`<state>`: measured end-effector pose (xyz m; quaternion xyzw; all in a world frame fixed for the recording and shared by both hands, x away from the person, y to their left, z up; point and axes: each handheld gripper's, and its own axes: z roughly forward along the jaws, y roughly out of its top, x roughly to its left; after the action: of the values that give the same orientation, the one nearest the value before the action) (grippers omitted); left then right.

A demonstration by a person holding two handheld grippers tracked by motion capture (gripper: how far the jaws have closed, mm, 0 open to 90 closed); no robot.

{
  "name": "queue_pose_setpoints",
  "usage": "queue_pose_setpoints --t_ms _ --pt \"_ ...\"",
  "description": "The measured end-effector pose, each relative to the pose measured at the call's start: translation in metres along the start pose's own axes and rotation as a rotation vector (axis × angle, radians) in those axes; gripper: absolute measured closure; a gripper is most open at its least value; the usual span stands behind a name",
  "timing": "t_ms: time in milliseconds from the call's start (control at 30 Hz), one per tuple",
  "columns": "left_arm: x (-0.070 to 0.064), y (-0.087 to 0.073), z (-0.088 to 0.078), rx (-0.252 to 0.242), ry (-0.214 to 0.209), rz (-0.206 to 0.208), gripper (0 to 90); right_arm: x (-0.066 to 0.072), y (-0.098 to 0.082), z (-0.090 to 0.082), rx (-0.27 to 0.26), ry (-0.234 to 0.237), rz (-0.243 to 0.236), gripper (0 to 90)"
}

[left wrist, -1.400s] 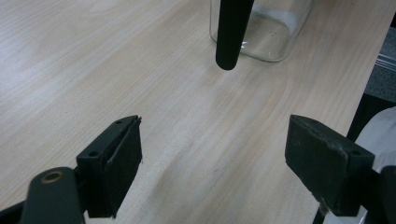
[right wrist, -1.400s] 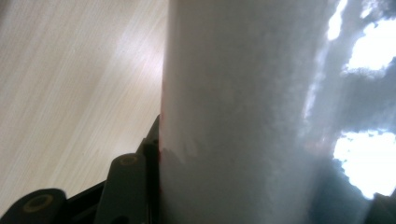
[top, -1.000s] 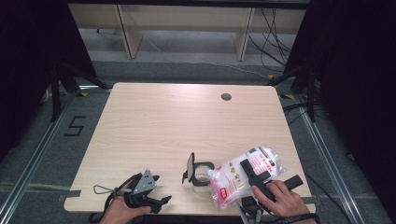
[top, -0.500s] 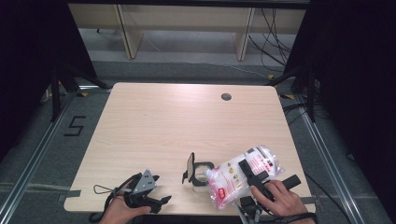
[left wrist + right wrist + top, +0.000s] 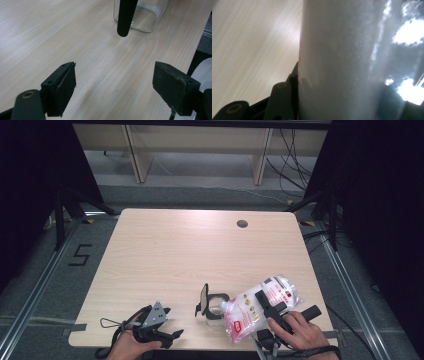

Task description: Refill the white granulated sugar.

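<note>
you had the whole far stretch of the table (image 5: 165,255) bare ahead of both grippers, with its near edge right under your hands and its right edge close beside your right gripper (image 5: 267,304). that gripper's jaws stood about half apart and were clamped on the plastic bag (image 5: 260,307), one jaw lying over its top. the bag was clear with red print and white contents, lying just right of the glass jar (image 5: 216,304) with its lid flipped up. your left gripper (image 5: 113,87) sat well left of the jar, jaws wide apart, gripping nothing.
</note>
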<state>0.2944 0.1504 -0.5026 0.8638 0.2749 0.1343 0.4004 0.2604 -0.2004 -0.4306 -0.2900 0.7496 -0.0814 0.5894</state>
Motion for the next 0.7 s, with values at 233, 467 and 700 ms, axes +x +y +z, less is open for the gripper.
queue_pose_setpoints --t_ms 233,467,700 --pt "0.000 0.000 0.000 0.004 0.002 0.001 18.6 -0.004 0.003 0.006 -0.011 0.012 -0.027 53.3" --pt "0.000 0.000 -0.001 -0.006 -0.001 -0.005 18.6 -0.008 0.010 0.012 -0.041 0.023 -0.030 53.3" --pt "0.000 0.000 -0.001 0.000 0.001 0.003 18.6 -0.006 0.009 0.012 -0.024 0.028 0.009 53.3"
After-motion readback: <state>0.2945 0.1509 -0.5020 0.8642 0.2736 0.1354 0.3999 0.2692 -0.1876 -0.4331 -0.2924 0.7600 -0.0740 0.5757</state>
